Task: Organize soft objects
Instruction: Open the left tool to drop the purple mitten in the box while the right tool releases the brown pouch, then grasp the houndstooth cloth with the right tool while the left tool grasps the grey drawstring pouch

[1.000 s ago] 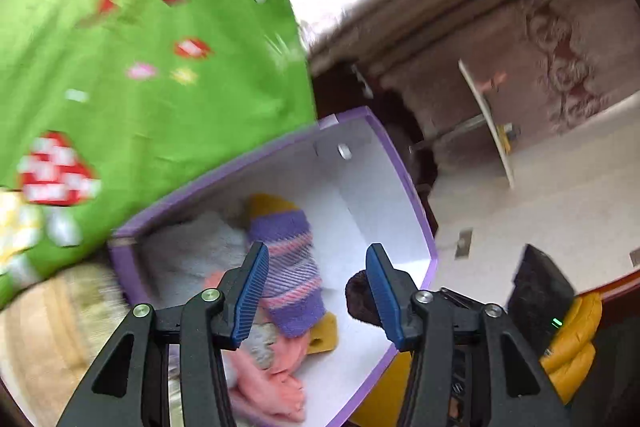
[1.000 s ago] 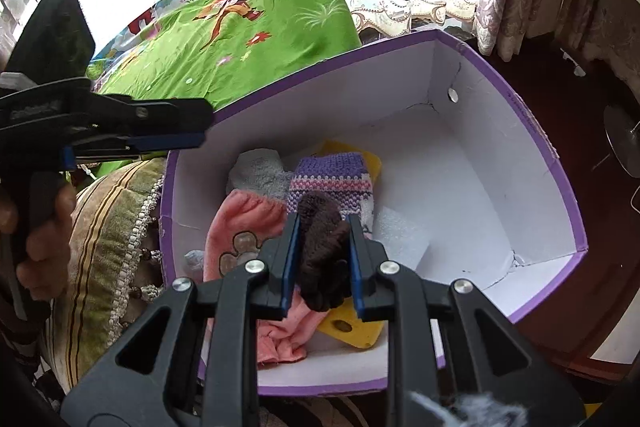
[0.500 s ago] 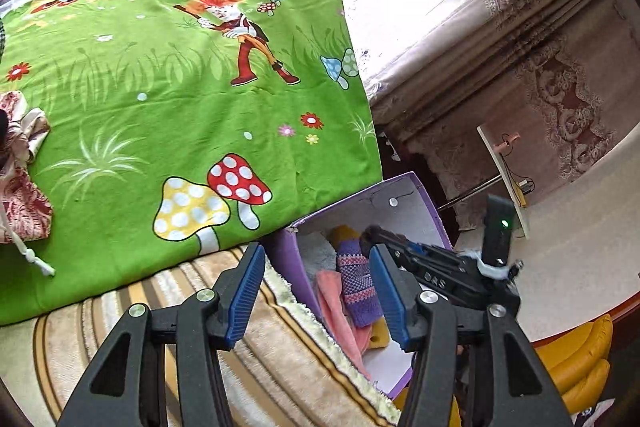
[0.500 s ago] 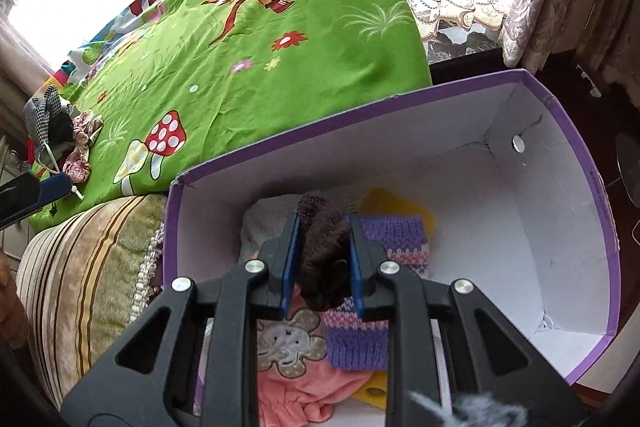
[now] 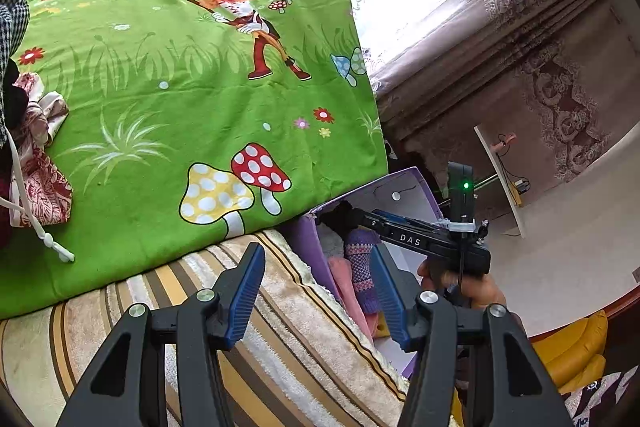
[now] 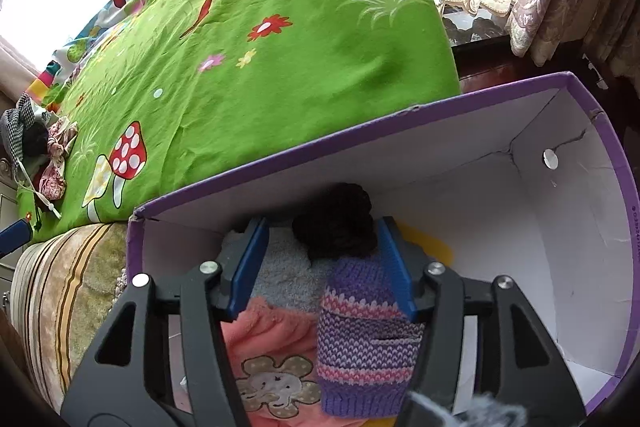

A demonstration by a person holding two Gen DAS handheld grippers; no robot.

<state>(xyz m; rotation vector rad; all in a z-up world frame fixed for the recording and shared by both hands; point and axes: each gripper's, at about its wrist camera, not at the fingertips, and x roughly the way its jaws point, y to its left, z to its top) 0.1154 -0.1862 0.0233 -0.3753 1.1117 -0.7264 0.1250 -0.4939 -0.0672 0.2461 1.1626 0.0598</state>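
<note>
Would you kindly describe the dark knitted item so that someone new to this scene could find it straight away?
Look for the purple box with white inner walls beside the green cartoon blanket. Inside, at its blanket-side wall, the dark knitted item lies on a grey fluffy cloth, just beyond the purple striped knit. It is the only dark brown piece there; its neighbours are grey, pink, purple and yellow.

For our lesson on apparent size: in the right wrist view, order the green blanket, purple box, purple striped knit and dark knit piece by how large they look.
1. Green blanket
2. Purple box
3. Purple striped knit
4. Dark knit piece

Nearness to the camera enlarges the box's contents.
</note>
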